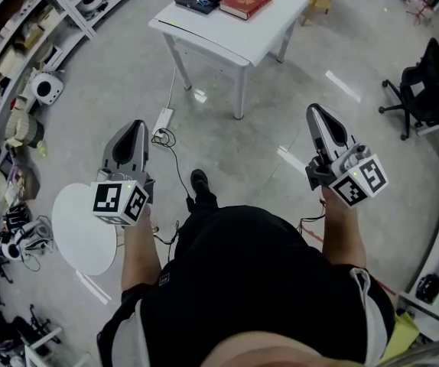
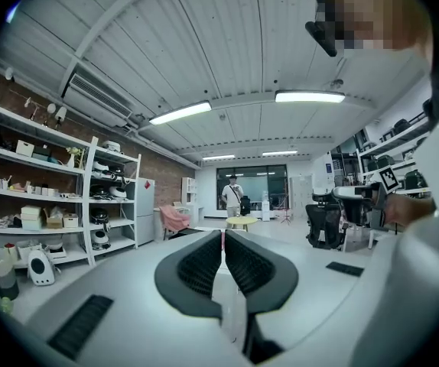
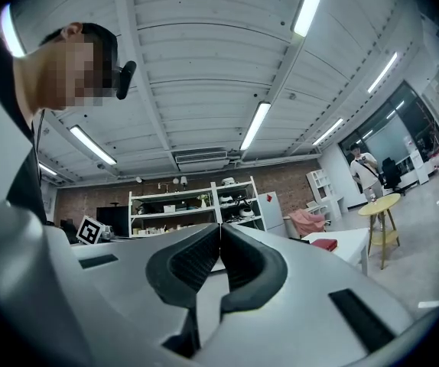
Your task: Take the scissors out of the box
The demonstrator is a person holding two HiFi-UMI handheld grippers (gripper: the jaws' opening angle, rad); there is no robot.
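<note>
We are at the approach step, and nothing is grasped yet. The left gripper (image 1: 137,125) has its jaws pressed together with nothing between them, and the right gripper (image 1: 313,112) is clenched and empty in the same way. Both are held in front of us over the floor, well apart from the white table (image 1: 269,33).

On the far side of this table lies the black box (image 1: 191,4), open, just beside a red book (image 1: 245,1). Inside the box we see something bluish, which we judge to be the scissors (image 1: 202,1); they are too small to tell how they lie.

For the next move we need to come close to the table, release the jaws of one gripper, and bring it down over the box, so that the pads can close on the scissors and not on the wall of the box.
</note>
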